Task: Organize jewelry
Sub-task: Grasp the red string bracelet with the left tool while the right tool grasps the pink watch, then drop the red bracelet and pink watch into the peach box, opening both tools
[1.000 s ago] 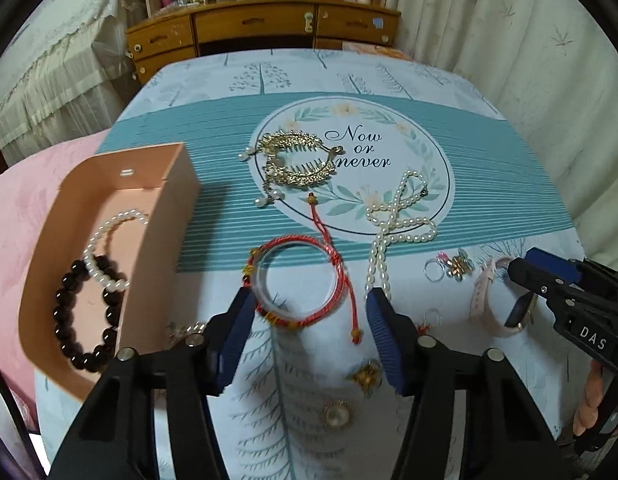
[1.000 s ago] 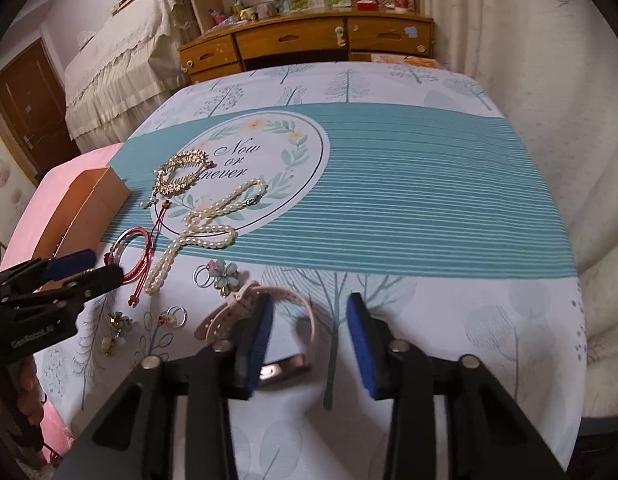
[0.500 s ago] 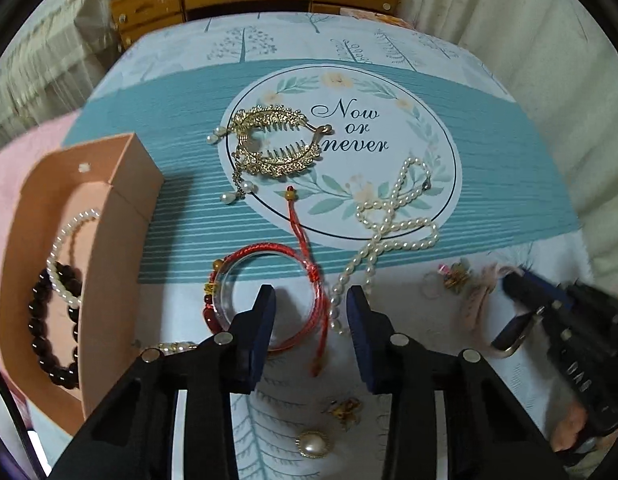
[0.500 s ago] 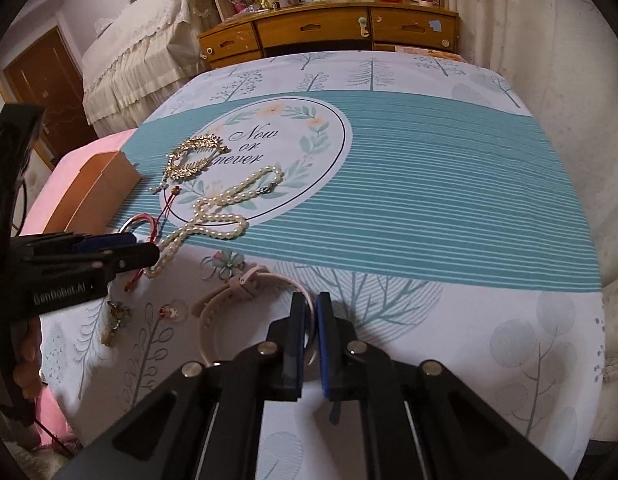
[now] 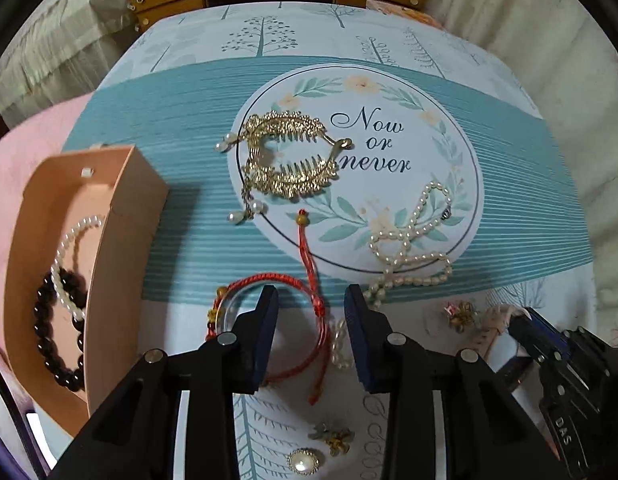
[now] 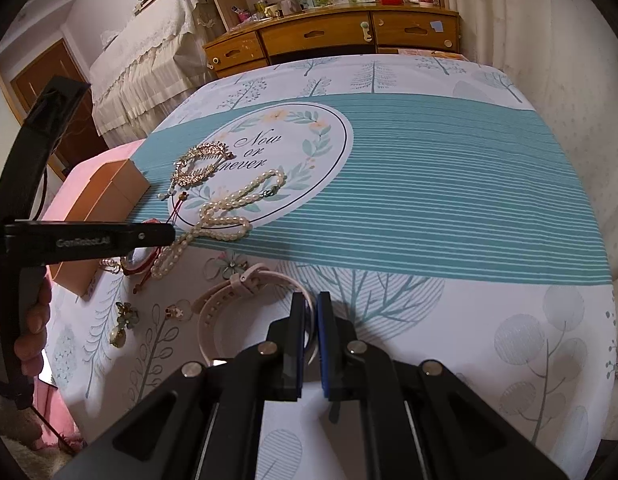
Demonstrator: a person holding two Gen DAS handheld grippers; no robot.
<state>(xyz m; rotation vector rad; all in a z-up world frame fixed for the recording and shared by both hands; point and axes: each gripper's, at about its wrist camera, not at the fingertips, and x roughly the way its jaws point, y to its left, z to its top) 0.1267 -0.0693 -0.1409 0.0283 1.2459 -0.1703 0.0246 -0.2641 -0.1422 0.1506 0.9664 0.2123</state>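
Observation:
My left gripper (image 5: 311, 312) is open, its fingers straddling the right side of a red cord bracelet (image 5: 269, 280) lying on the tablecloth. An open peach box (image 5: 125, 240) at the left holds a black bead bracelet (image 5: 49, 336) and a pearl bracelet (image 5: 69, 264). My right gripper (image 6: 310, 316) is shut on the strap of a pale pink watch (image 6: 237, 292) on the cloth; it also shows in the left wrist view (image 5: 521, 320). A gold hair comb (image 5: 285, 156) and a pearl necklace (image 5: 409, 248) lie on the round print.
Small brooches, a pearl button (image 5: 303, 460) and rings lie on the near cloth. A flower ring (image 6: 231, 266) sits by the watch. A wooden dresser (image 6: 329, 36) stands behind the table and curtains hang at the right.
My left gripper narrowed and dropped lower over the red bracelet. My right gripper closed on the watch strap and stays shut.

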